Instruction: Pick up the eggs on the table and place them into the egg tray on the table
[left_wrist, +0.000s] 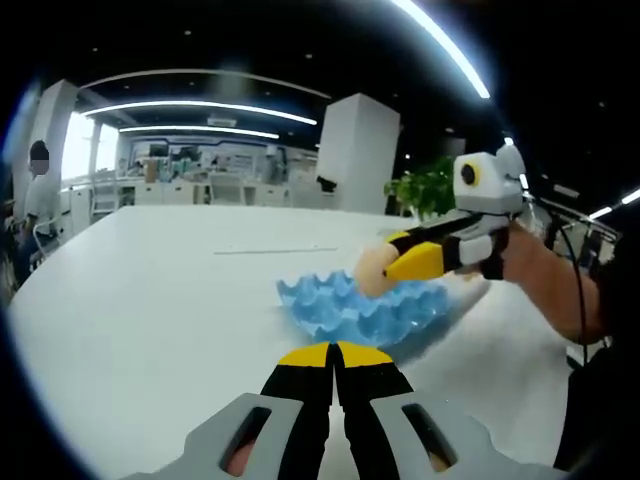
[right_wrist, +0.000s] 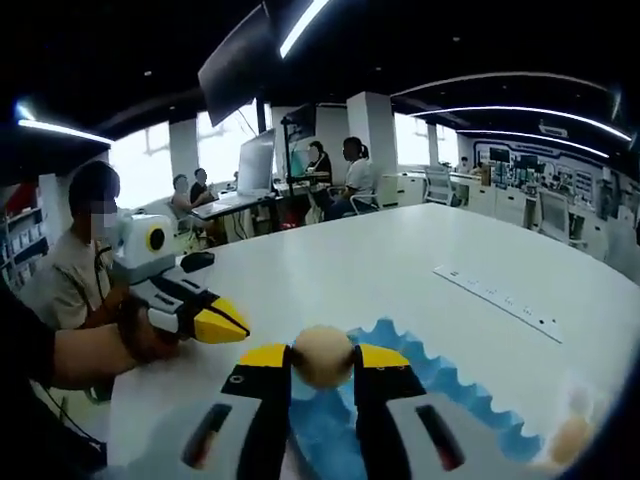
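A tan egg (right_wrist: 323, 357) sits clamped between the yellow tips of my right gripper (right_wrist: 323, 360), held just above the blue egg tray (right_wrist: 440, 385). From the left gripper view the same egg (left_wrist: 373, 270) hangs over the tray (left_wrist: 360, 310), and the right gripper (left_wrist: 385, 264) comes in from the right, with a hand behind it. My left gripper (left_wrist: 334, 352) is shut with nothing in it, its tips close to the tray's near edge. The left gripper (right_wrist: 235, 328) also shows left of the tray in the right gripper view. Another egg (right_wrist: 568, 438) lies on the table by the tray's right end.
The white table (left_wrist: 150, 290) stretches wide around the tray. A long thin strip (right_wrist: 495, 288) lies on it beyond the tray. Several people sit at a desk (right_wrist: 240, 200) past the far edge. A plant (left_wrist: 425, 188) stands behind the right gripper.
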